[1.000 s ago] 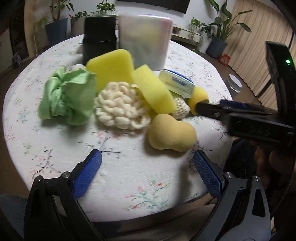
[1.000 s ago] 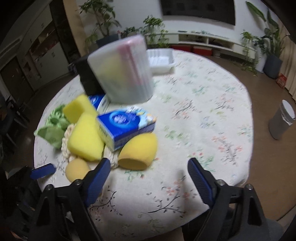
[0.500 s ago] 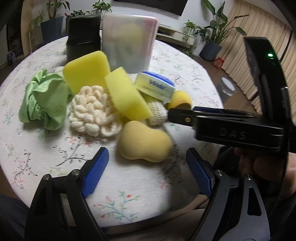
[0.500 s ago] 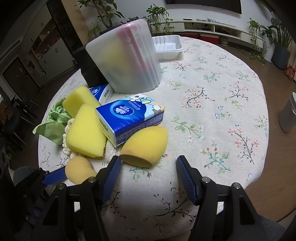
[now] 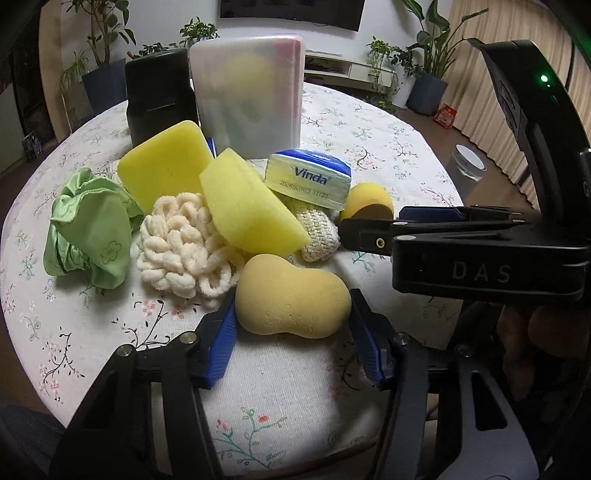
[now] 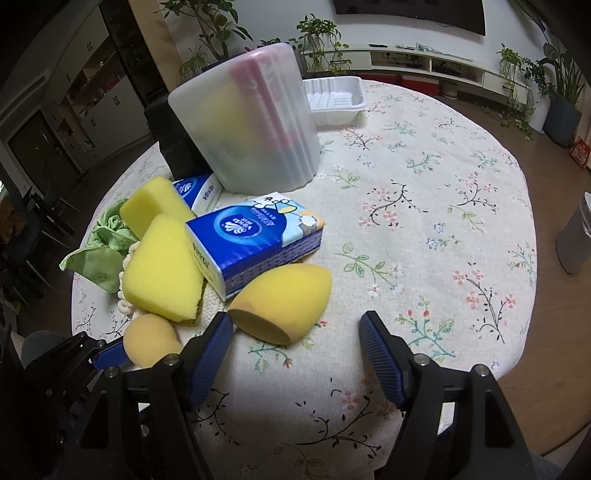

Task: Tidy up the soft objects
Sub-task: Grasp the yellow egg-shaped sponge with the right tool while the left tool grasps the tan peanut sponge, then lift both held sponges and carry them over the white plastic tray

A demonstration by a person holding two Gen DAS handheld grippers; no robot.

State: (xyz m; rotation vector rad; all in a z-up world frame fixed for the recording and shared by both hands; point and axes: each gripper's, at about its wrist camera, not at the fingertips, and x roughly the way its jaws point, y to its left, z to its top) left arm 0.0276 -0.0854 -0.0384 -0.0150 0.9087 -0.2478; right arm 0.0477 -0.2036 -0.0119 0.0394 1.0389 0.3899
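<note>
Round surface (image 6: 424,206) under a pale floral cloth. White ribbed plastic tray (image 6: 334,98) at its far edge. Grey bin (image 6: 576,236) on the wooden floor to the right. Potted plants (image 5: 424,55) along the far wall, low white shelf unit (image 6: 417,66) behind, dark screen (image 6: 410,11) above. Beige curtain (image 5: 517,92) at right.

Porous matt foam sponges (image 5: 243,206) lie beside a glossy satin green cloth (image 5: 92,229), a nubby looped yarn scrubber (image 5: 181,243) and a shiny plastic-wrapped tissue pack (image 6: 255,240), near a frosted plastic container (image 6: 247,133).
</note>
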